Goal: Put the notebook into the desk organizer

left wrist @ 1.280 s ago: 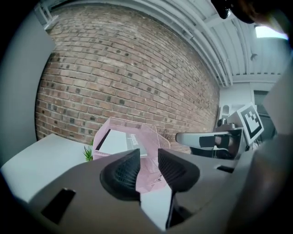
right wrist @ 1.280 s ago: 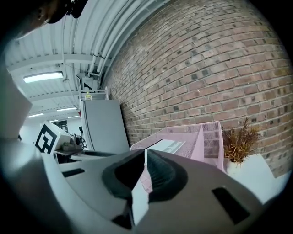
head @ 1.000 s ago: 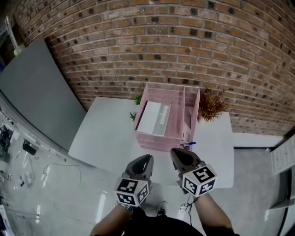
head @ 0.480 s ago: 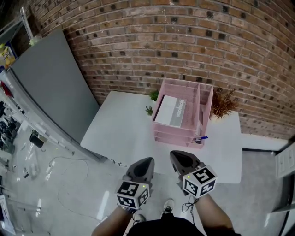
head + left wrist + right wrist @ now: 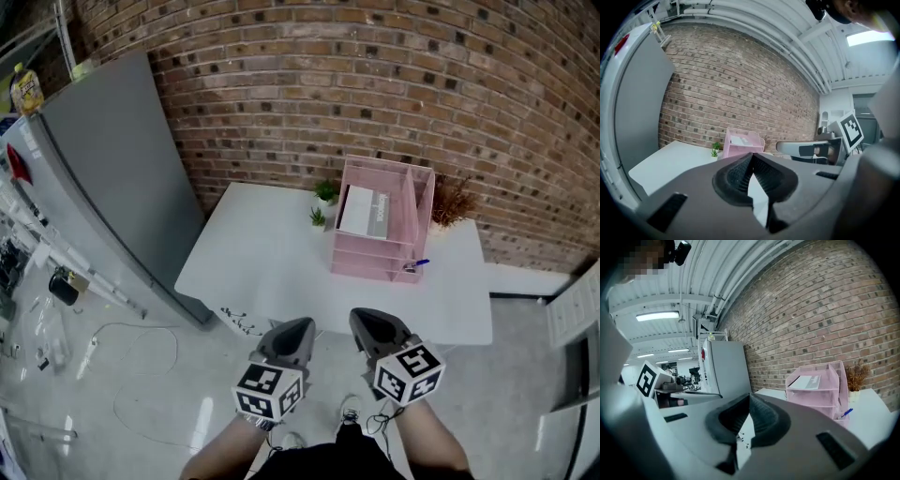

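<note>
The pink desk organizer (image 5: 378, 246) stands at the far side of the white table (image 5: 272, 262). The white and grey notebook (image 5: 366, 212) lies flat in its top tray. It also shows in the left gripper view as the notebook (image 5: 739, 139) and in the right gripper view as the notebook (image 5: 806, 381). My left gripper (image 5: 298, 327) and right gripper (image 5: 362, 320) hang side by side over the floor, short of the table's near edge and well away from the organizer. Both are shut with nothing between the jaws, as seen on the left gripper (image 5: 751, 157) and the right gripper (image 5: 749, 399).
A tall grey cabinet (image 5: 103, 169) stands left of the table. Two small green plants (image 5: 322, 204) sit left of the organizer and a dried plant (image 5: 451, 202) to its right. A blue pen (image 5: 418, 263) pokes from the organizer's front. A brick wall (image 5: 375, 84) backs the table.
The view and both grippers have drawn back from the table. The organizer now looks smaller and farther off, and more floor shows under the grippers.
</note>
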`<state>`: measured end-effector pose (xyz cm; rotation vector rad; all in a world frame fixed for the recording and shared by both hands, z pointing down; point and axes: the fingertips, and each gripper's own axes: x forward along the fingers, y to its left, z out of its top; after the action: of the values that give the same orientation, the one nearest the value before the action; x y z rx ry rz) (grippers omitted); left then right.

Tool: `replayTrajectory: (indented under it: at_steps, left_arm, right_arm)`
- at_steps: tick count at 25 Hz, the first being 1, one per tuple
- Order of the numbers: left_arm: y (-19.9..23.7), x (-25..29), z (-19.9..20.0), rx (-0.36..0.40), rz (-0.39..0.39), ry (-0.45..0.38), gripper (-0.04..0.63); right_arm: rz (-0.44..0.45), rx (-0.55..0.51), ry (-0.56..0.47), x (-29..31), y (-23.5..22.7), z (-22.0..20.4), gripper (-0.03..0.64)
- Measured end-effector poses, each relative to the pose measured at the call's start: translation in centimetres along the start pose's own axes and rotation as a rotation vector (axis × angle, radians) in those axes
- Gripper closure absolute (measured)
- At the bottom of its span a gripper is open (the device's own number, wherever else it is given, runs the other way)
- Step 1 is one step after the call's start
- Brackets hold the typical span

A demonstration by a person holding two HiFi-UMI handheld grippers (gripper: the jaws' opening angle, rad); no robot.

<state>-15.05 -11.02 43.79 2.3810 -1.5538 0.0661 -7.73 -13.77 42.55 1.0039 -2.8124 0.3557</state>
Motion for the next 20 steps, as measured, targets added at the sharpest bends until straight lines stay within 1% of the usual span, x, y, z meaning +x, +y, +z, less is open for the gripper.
replayTrajectory:
  at_steps: [4,7,13,16,20]
  left_arm:
    - [-0.2,-3.2,-0.8,0.009,-0.063,0.010,0.589]
    - [-1.0,-4.7,-1.4,-0.001,-0.114,0.009,0.589]
    - [-4.3,-6.3,-1.6,-0.022,-0.211,-0.006,0.589]
    - [-5.5,-7.1,-1.8,-0.026,-0.225,-0.010,0.589]
    - [-6.7,-7.9,-2.1,-0.019,-0.220,-0.010,0.589]
  right_arm:
    - [-0.065,-0.004,-0.009,-1.6,3.4,-0.8,0.614]
    - [-0.112,-0.015,-0.005,-3.5,5.4,-1.6,0.614]
    - [-0.205,-0.060,0.019,-7.8,6.9,-1.9,0.614]
    - [-0.228,-0.077,0.020,-9.5,7.2,-1.9,0.614]
    - [-0.242,-0.078,0.016,-11.2,7.2,-2.2,0.614]
